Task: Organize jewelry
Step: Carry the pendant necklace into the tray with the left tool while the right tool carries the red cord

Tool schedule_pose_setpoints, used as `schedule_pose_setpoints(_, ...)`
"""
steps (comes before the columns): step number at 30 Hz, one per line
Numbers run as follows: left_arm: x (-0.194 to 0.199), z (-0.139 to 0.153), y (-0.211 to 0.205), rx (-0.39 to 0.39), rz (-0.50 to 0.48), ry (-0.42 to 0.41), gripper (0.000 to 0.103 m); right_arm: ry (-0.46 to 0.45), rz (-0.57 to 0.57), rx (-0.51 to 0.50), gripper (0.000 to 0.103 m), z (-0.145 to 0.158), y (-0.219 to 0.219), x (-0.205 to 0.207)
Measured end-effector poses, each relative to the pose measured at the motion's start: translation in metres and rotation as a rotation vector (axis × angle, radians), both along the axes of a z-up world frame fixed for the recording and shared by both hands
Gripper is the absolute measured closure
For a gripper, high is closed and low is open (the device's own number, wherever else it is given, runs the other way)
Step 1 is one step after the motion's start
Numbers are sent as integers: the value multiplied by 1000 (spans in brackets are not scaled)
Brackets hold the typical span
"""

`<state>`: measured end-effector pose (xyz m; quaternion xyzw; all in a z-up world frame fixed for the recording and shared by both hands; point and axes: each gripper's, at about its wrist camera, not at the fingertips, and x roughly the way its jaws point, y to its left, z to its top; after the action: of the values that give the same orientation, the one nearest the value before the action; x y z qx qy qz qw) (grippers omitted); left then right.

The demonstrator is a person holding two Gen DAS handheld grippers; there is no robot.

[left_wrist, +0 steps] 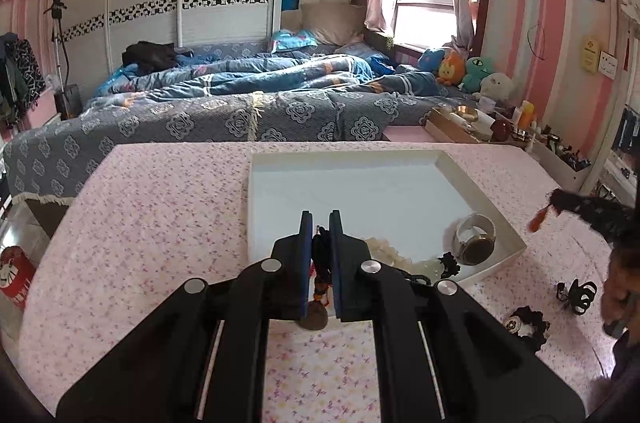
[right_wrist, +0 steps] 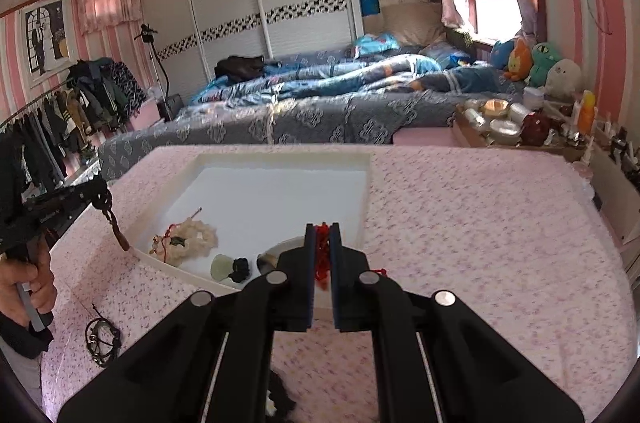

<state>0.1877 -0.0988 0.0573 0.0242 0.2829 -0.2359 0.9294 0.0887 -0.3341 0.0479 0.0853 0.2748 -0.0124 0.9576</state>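
My left gripper (left_wrist: pixel 321 223) is shut on a dark beaded pendant (left_wrist: pixel 318 303) with a brown stone and red threads, held above the near edge of the white tray (left_wrist: pixel 344 159). In the tray lie a wristwatch (left_wrist: pixel 474 241), a pale jade pendant on black cord (left_wrist: pixel 438 265) and a cream beaded bracelet (left_wrist: pixel 384 251). My right gripper (right_wrist: pixel 323 229) is shut on a red string piece (right_wrist: pixel 322 255) above the tray's near right corner (right_wrist: pixel 366 199). The left gripper with its hanging pendant also shows at the left of the right wrist view (right_wrist: pixel 100 201).
The table has a pink floral cloth (right_wrist: pixel 480 223). On it lie a black cord bracelet (right_wrist: pixel 102 341), a black hair clip (left_wrist: pixel 578 295) and a black scrunchie with a white charm (left_wrist: pixel 524 327). A bed (left_wrist: pixel 240 103) stands behind and a cluttered shelf (right_wrist: pixel 520 127) at the right.
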Motion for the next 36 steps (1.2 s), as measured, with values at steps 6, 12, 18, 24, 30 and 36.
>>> schedule_pose_setpoints(6,7,-7,-9,7,4,5,97,58,-4,-26,97,-20,8,19)
schedule_pose_setpoints(12,21,-28,-11,33,18,37,97,98,-7,-22,97,-34,7,26)
schedule_pose_setpoints(18,15,-9,0,-21,42,-21,97,103,1,-18,97,-37,11,26)
schedule_pose_setpoints(24,16,-9,-1,-1,59,-45,97,109,5,-21,97,-38,15,28)
schedule_pose_setpoints(30,34,-32,-1,32,81,38,97,133,-7,-12,97,-47,11,33)
schedule_pose_setpoints(36,46,-50,-2,69,95,84,97,146,-21,14,97,-55,4,39)
